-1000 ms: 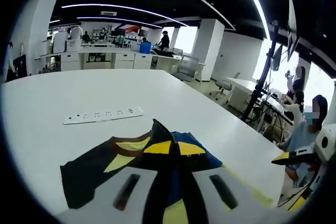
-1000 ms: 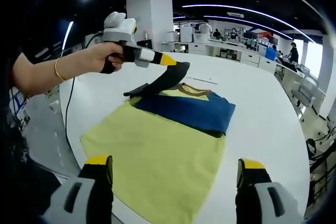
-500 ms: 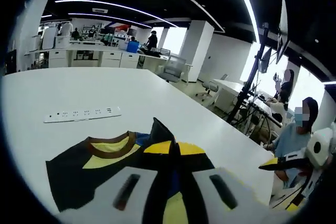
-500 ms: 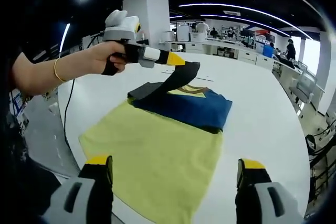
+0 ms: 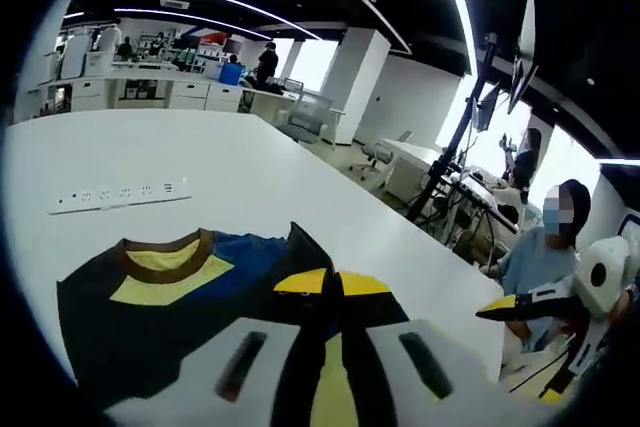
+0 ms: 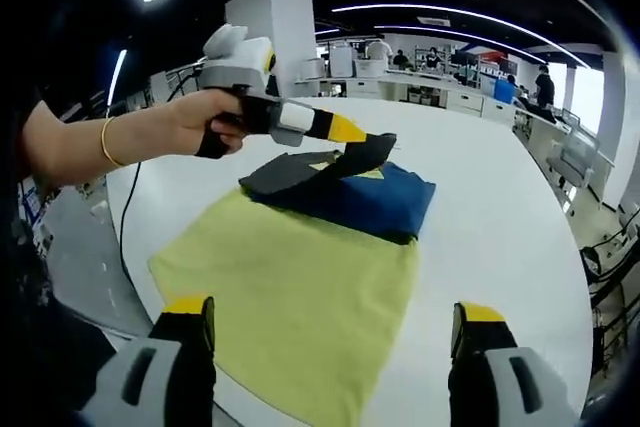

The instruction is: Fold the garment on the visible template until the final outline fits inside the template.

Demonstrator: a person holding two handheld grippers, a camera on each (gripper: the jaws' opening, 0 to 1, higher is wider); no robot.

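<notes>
Black cloth sits pinched between the yellow-tipped jaws of the left gripper [image 6: 352, 133], clenched on a sleeve or side edge of the yellow, blue and black T-shirt with a brown collar [image 6: 330, 217] and carrying it up and across toward the blue band. In the left gripper view that same fold rises as a dark peak right at the jaw tips of the left gripper [image 5: 318, 282], with the brown collar [image 5: 163, 249] lying flat to the left beyond it.

Down at the near edge of the right gripper view, the right gripper [image 6: 332, 319] hangs with its jaws spread wide, nothing between them, hovering above the yellow hem.

The shirt lies spread on the white table [image 6: 500, 227], hem near, collar far. It reads as light, soft jersey: it drapes limply off the jaws, so it should fold with no resistance but will slump and wrinkle if dragged. A hold on an edge or corner, as now, looks right; the free right gripper could take the hem corner.

Further out, a white power strip [image 5: 121, 194] rests on the table well beyond the collar.

Hard to make out: the template itself — I can't pick out any outline under or around the garment. How much cloth lies inside the left jaws is hidden, and the near hem is partly cut off behind the right gripper's body.
</notes>
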